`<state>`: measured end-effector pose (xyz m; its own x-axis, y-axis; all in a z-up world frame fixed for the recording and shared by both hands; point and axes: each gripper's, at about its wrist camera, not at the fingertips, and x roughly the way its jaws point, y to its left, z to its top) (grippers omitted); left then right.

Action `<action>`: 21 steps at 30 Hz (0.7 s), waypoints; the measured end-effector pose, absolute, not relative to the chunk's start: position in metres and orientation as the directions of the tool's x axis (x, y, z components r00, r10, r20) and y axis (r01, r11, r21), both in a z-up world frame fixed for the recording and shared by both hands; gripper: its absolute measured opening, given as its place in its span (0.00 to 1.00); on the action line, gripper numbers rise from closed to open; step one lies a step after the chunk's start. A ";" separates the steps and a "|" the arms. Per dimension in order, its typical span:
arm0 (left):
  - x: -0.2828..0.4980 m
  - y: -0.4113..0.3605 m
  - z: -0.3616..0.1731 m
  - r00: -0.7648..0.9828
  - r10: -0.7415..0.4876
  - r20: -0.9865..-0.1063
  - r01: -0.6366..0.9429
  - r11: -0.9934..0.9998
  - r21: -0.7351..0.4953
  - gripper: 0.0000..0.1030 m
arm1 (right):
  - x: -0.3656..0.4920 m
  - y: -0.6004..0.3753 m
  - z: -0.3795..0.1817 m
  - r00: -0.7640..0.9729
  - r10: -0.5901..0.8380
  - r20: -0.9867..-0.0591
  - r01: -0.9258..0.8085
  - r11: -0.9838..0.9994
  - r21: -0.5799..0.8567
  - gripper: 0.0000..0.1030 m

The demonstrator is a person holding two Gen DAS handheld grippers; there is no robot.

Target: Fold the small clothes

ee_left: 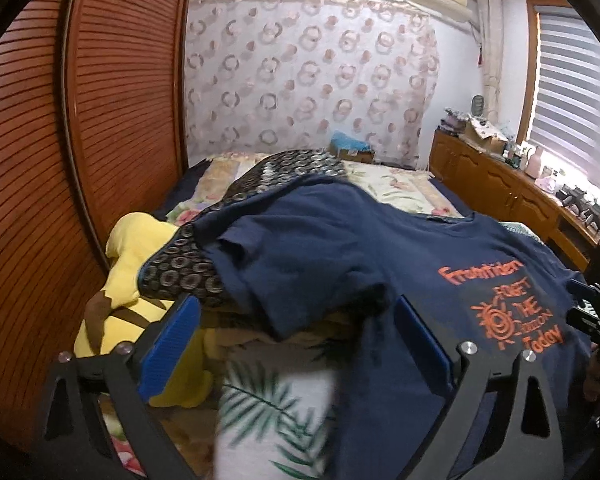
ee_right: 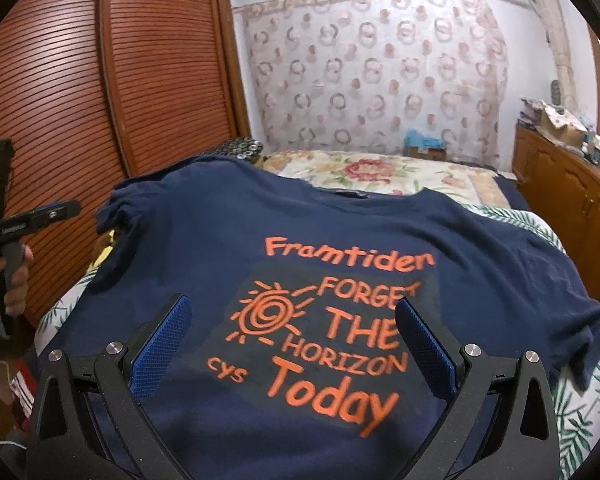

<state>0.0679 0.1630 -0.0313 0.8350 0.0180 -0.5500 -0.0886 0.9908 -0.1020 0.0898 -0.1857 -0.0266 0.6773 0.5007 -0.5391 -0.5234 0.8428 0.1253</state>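
Note:
A navy T-shirt [ee_right: 204,248] with orange print lies spread face up on the bed, collar away from me. In the left wrist view the T-shirt [ee_left: 340,248] fills the right half, its left sleeve draped over a pile. My left gripper [ee_left: 296,312] is open and empty, above the shirt's left side near the sleeve. My right gripper [ee_right: 294,312] is open and empty, above the printed chest. The left gripper also shows at the left edge of the right wrist view [ee_right: 32,216], held in a hand.
A yellow plush toy [ee_left: 136,256] and a black ring-patterned cloth [ee_left: 188,268] lie left of the shirt. A leaf-print sheet [ee_left: 276,408] covers the bed. Louvred wardrobe doors [ee_left: 100,120] stand close on the left. A wooden cabinet [ee_left: 496,184] with clutter runs along the right.

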 end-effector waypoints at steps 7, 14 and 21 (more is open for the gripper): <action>0.100 0.205 -0.033 0.816 -0.006 -0.578 -0.109 0.981 -0.163 0.66 | 0.092 -0.170 -0.027 0.651 0.523 -0.550 -0.556 0.822 0.122 1.00; 0.146 0.227 -0.036 0.784 0.032 -0.620 -0.140 0.982 -0.126 0.56 | 0.100 -0.160 -0.025 0.638 0.523 -0.565 -0.570 0.814 0.110 1.00; 0.165 0.233 -0.054 0.729 0.073 -0.680 -0.147 0.988 -0.050 0.33 | 0.096 -0.158 -0.030 0.624 0.532 -0.571 -0.579 0.806 0.118 1.00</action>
<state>0.1653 0.2333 -0.0542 0.7292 0.0734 -0.6804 -0.1465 0.9879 -0.0504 0.0956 -0.1582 -0.0304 0.6245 0.5325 -0.5714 -0.5794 0.8064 0.1183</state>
